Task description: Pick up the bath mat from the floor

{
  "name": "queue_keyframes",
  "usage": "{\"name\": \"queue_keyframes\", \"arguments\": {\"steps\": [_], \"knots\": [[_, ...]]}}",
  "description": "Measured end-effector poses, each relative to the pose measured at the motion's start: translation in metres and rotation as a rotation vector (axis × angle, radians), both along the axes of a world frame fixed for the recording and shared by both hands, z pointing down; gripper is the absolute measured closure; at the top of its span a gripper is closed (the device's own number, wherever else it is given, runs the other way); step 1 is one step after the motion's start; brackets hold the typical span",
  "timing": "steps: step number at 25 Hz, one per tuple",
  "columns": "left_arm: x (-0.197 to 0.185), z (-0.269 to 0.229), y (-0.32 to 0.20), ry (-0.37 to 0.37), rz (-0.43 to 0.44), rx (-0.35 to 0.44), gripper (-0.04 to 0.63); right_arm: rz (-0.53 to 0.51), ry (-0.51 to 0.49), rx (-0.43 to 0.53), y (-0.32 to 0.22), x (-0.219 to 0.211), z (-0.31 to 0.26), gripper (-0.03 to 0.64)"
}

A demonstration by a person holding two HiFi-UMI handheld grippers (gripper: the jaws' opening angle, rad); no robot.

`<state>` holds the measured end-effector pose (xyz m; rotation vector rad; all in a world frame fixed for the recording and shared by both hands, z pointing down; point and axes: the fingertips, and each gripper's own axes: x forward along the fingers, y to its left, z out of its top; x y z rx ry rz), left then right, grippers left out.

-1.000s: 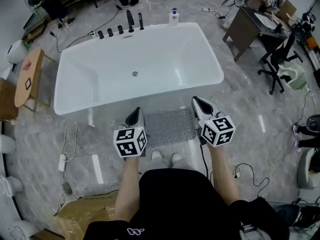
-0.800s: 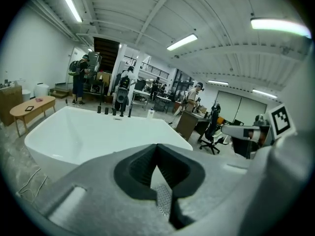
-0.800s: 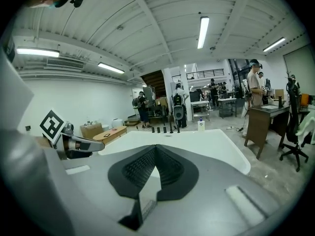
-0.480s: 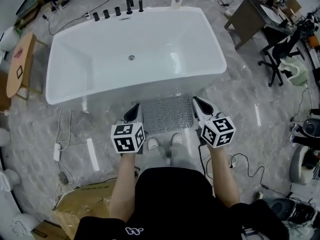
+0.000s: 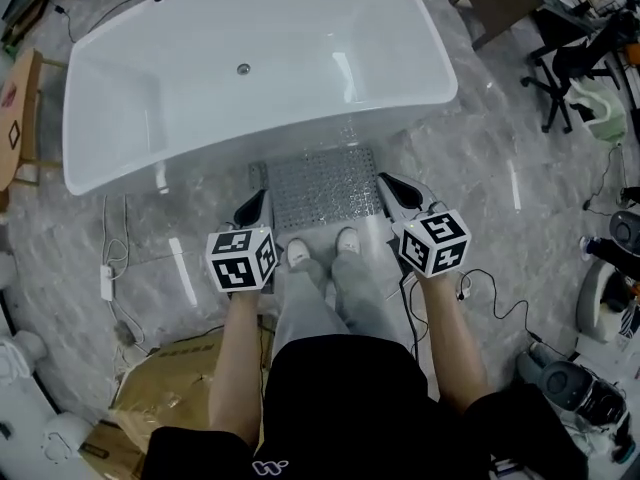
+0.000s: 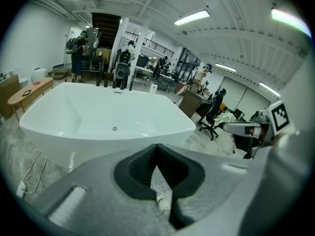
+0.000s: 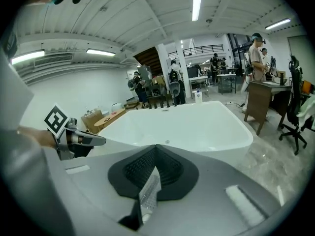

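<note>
Seemingly thin, floppy & slick, studded bath mat [image 5: 320, 186] lay flat by bathtub [image 5: 130, 98]; best pinched at near corners. L gripper [image 5: 256, 202], R gripper [image 5: 390, 183] hovered alongside, jaws together, empty.

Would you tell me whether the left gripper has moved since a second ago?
Yes. The left gripper has come down: its tip was level with the far edge of the mat, and is now about halfway along its side.

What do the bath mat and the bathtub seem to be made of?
Bath mat: probably soft plastic or rubber. It looks translucent grey and is covered with small bumps.
Bathtub: probably acrylic or ceramic, hard to tell which. It is smooth, glossy white, with bright light reflections.
</note>
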<state>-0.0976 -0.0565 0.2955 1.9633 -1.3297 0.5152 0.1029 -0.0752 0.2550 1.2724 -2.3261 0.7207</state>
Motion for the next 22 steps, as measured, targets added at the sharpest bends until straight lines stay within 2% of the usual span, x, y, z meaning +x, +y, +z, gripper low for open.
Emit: {"name": "queue_keyframes", "arguments": {"steps": [11, 16, 22], "knots": [[0.007, 0.096, 0.001, -0.029, 0.012, -0.126, 0.595, 0.002, 0.004, -0.121, -0.003, 0.012, 0.092, 0.609], [0.007, 0.138, 0.01, -0.034, -0.013, -0.19, 0.595, -0.06, 0.03, -0.164, -0.004, 0.014, 0.131, 0.61], [0.01, 0.188, 0.008, -0.034, -0.047, -0.237, 0.595, -0.06, 0.032, -0.215, -0.009, 0.025, 0.181, 0.61]]}}
